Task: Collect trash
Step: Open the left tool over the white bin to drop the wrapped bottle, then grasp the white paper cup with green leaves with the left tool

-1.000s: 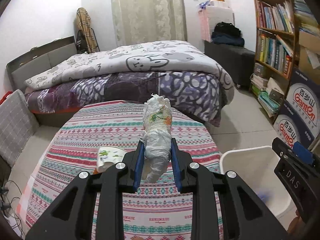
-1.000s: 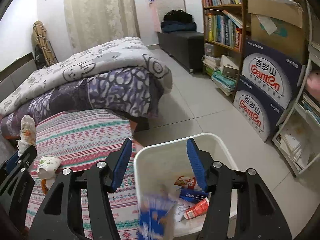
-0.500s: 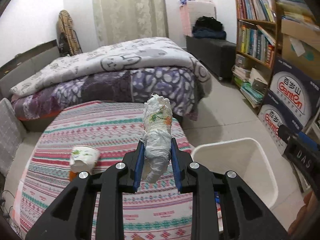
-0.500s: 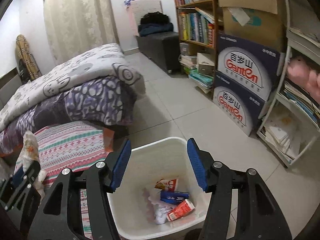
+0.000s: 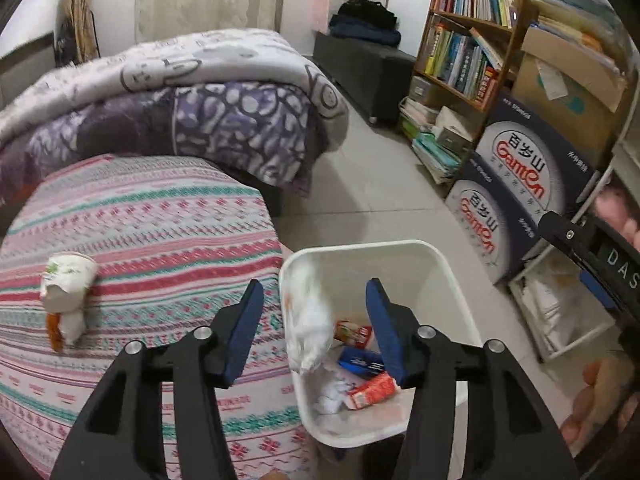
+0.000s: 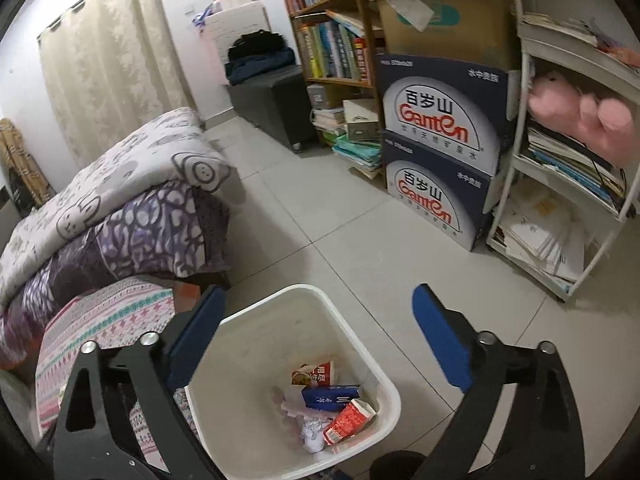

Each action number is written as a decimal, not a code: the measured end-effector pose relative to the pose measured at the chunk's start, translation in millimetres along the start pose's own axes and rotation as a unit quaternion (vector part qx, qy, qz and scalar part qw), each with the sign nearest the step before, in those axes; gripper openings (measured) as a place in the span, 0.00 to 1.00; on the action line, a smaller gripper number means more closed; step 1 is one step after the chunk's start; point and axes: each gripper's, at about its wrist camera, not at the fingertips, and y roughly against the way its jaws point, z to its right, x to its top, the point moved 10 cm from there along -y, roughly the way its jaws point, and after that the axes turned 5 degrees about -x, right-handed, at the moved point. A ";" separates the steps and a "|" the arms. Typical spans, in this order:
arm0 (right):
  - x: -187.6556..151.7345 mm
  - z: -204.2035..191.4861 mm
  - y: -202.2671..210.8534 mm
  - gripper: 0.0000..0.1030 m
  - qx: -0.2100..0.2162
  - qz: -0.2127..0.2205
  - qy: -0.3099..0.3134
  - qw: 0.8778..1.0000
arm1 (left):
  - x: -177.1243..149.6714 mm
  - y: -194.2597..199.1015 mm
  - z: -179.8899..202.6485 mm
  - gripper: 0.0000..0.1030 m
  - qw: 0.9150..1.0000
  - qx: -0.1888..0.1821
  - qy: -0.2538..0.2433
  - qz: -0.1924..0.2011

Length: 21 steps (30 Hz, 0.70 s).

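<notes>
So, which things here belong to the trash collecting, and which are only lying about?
Job:
white bin
falling crumpled wrapper
paper cup on the table
open left gripper

Lying about:
folded quilts
bookshelf
Ganten boxes

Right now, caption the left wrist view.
Open left gripper drops crumpled white wrapper into white bin.

Dim, even indoor light; soft shadows. Strong fisheye bending and black corners. Motion-blurred white wad (image 5: pixel 308 316) between the left gripper (image 5: pixel 314 328) fingers.
</notes>
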 end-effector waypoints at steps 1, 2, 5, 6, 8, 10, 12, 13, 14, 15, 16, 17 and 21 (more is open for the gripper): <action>0.2 0.9 -1.0 0.92 0.000 -0.002 -0.005 1.000 | -0.7 -0.4 -0.9 0.52 1.000 0.000 0.000 -0.001; 0.2 1.3 -2.3 0.92 0.001 -0.004 -0.008 1.000 | -1.0 -0.6 -1.9 0.53 1.000 0.002 0.000 -0.001; -2.9 -3.4 -5.4 0.93 0.001 -0.013 -0.008 1.000 | -2.3 -1.4 -7.8 0.53 1.000 0.006 0.004 -0.004; -4.5 -6.0 -6.2 0.93 0.001 -0.016 -0.006 1.000 | -2.6 -1.1 -11.1 0.54 1.000 0.009 0.007 -0.005; -7.3 -13.5 -6.8 0.93 0.001 -0.018 0.003 1.000 | -2.5 -0.9 -19.6 0.54 1.000 0.016 0.015 -0.008; -9.5 -22.1 -5.7 0.93 0.001 -0.016 0.016 1.000 | -1.9 0.2 -27.7 0.57 0.999 0.023 0.021 -0.008; -10.5 -28.9 -4.6 0.93 0.002 -0.013 0.027 1.000 | -0.7 2.4 -37.1 0.57 0.999 0.030 0.027 -0.006; -11.8 -33.4 -4.1 0.93 0.002 -0.013 0.034 0.999 | -0.3 3.0 -41.0 0.58 0.999 0.033 0.030 -0.006; -13.2 -37.7 -3.6 0.93 0.003 -0.013 0.038 0.999 | 0.1 3.6 -46.2 0.58 0.999 0.037 0.033 -0.005; -14.6 -41.6 -3.7 0.93 0.004 -0.014 0.042 0.999 | 0.1 4.3 -51.3 0.60 0.998 0.043 0.035 -0.006; -15.9 -45.0 -3.9 0.93 0.006 -0.015 0.045 0.999 | 0.1 4.9 -58.4 0.61 0.998 0.052 0.039 -0.007; -17.6 -48.2 -3.9 0.93 0.007 -0.016 0.049 0.999 | 0.0 5.5 -66.2 0.62 0.997 0.061 0.042 -0.007; -27.6 -68.1 -6.3 0.93 0.017 -0.029 0.066 0.997 | 1.7 8.6 -107.7 0.69 0.992 0.104 0.064 -0.013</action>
